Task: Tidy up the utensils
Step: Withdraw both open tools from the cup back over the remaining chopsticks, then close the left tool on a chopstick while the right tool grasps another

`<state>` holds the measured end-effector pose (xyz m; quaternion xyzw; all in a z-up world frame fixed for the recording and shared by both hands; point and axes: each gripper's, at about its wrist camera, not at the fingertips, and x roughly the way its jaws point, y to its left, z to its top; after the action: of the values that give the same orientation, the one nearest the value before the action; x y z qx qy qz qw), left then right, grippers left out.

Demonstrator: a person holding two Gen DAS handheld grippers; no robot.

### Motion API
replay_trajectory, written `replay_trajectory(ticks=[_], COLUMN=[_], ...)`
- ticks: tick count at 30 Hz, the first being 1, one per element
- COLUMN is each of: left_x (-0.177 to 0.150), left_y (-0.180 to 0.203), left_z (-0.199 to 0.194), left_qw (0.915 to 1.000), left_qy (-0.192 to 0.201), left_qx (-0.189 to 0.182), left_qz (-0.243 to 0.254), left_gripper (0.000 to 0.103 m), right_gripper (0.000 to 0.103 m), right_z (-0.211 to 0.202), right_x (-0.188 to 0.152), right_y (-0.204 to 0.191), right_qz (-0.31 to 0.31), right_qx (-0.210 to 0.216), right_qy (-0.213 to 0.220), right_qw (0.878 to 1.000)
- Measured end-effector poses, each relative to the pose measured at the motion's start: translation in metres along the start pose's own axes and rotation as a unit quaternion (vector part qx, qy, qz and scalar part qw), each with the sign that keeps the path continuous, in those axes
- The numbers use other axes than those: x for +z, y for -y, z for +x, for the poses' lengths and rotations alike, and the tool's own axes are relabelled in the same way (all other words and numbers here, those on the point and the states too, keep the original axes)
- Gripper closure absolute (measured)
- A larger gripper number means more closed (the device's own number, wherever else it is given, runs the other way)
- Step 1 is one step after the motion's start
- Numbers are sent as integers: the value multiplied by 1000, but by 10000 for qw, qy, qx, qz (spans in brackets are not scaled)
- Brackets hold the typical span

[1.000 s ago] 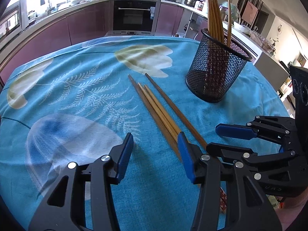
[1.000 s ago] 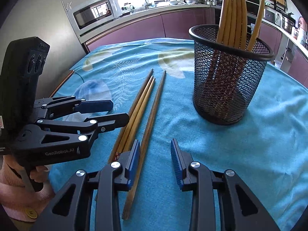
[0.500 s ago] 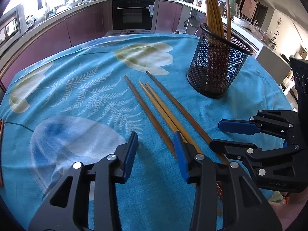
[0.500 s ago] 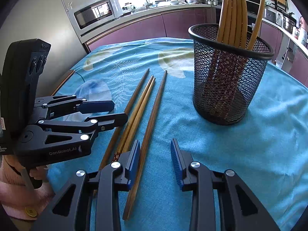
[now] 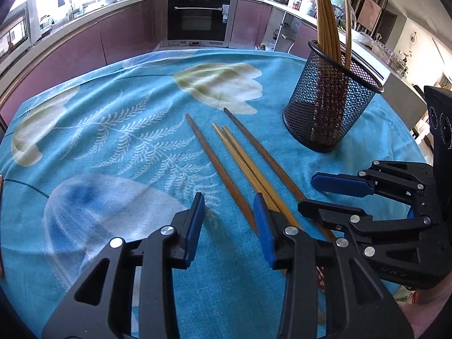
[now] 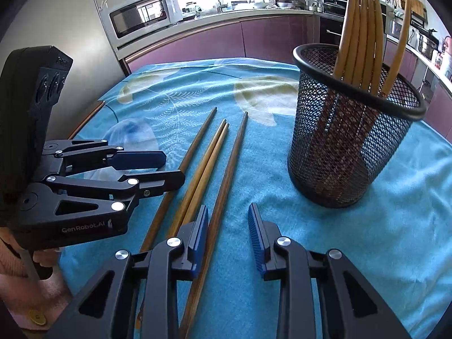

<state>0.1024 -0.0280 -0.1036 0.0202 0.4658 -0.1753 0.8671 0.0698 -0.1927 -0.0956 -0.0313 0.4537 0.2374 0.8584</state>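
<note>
A: Left side first. What's the left claw (image 5: pixel 228 206) doing?

B: Spread, nothing pinched. It hovers low over the blue flowered cloth (image 5: pixel 118 130) on the counter. Its right finger sits over the butt ends of the loose chopsticks.

A: How do the chopsticks lie?

B: Four of them flat on the cloth, fanned slightly, tips pointing away. A dark chopstick (image 5: pixel 217 166) on the left, a pale pair (image 5: pixel 243 158) touching each other in the middle, another dark one (image 6: pixel 228 175) on the right.

A: Right claw (image 6: pixel 228 220)?

B: Jaws closing, gap between them. The right-hand dark chopstick runs just inside its left finger; pads not pressing on it.

A: Further right?

B: Black mesh holder (image 6: pixel 353 152), upright, apart from the loose four. Several pale chopsticks (image 6: pixel 358 28) stand in it.
</note>
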Motion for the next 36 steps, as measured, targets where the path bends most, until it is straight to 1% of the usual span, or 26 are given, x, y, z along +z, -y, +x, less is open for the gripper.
replay_trajectory(ticks=[4,6,8,11,13,14,15,24,25,28,29,33,36], left_x=[3,4,4,5,5,5,5,2,2,2,2,4,5], left_y=[-2,-1,-1,0,0,1,1,-2,-2,-3,-3,-2,-1], left_z=[2,3,4,4,5,5,5,1,0,1,2,4,5], left_qw=[10000,10000,10000,10000,10000,10000,10000,9999,9999,9999,9999,9999,9999], left_qy=[4,10,12,14,22,18,17,17,12,0,-5,4,13], left_qx=[-5,7,10,13,38,14,-3,-8,0,67,56,111,146], left_qz=[-21,-14,-25,-46,-59,-61,-73,-127,-123,-120,-125,-58,-86], left_gripper=[73,75,79,82,85,88,89,91,90,83,82,83,89], right_gripper=[80,84,87,90,95,95,95,97,97,97,96,96,97], right_z=[4,5,6,6,6,6,5,-1,-1,1,2,4,5], right_x=[4,6,7,8,8,8,8,4,4,3,3,5,5], right_y=[1,2,4,6,7,7,7,12,12,12,12,8,8], right_qz=[-8,19,55,128,174,198,205,316,322,299,289,167,168], right_qx=[-26,-28,-23,37,105,136,134,221,216,172,159,50,59], right_qy=[8,10,8,3,-4,-11,-5,8,4,-41,-49,-40,-26], right_qw=[10000,10000,10000,9999,9998,9997,9997,9993,9992,9994,9994,9998,9998])
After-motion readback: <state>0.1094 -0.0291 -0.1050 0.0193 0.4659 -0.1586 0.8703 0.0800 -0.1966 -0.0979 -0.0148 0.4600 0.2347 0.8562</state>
